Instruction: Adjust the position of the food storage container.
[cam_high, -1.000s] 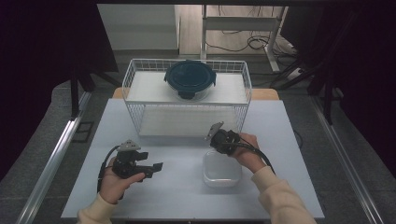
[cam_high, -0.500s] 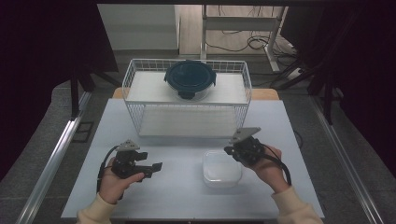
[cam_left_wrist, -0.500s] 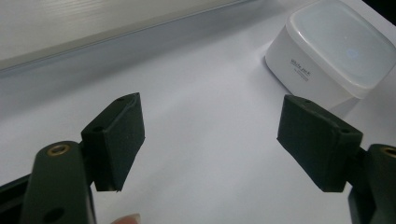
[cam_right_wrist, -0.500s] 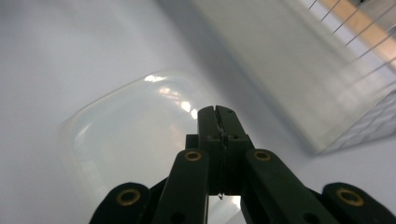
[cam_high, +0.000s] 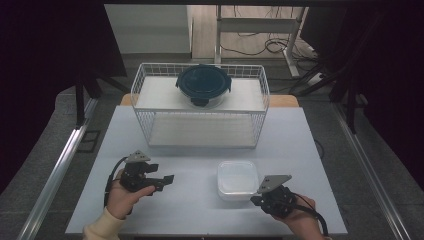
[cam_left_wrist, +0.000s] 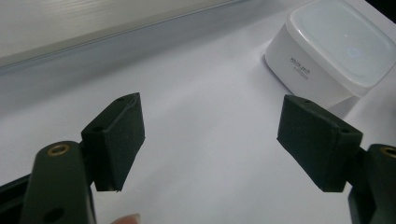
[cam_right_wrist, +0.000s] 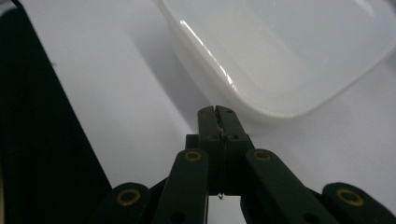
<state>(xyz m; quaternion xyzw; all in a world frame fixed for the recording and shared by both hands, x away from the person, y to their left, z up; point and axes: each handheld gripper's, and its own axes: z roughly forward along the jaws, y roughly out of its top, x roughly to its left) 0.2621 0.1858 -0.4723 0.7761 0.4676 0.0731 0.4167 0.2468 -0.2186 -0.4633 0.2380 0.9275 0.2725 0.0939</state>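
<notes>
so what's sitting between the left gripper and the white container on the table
Nothing: in the high view, bare table separates the open left gripper from the white container. The left gripper view shows the same empty stretch ahead of its fingers.

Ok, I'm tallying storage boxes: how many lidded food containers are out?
2: a round dark-lidded container on the wire rack's top shelf, and a white square container on the table near the right tongs.

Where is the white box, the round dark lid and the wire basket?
white box (cam_high: 237, 179), high view, middle of its lid.
round dark lid (cam_high: 202, 84), high view, centre of its top.
wire basket (cam_high: 200, 129), high view, its front wire wall.
</notes>
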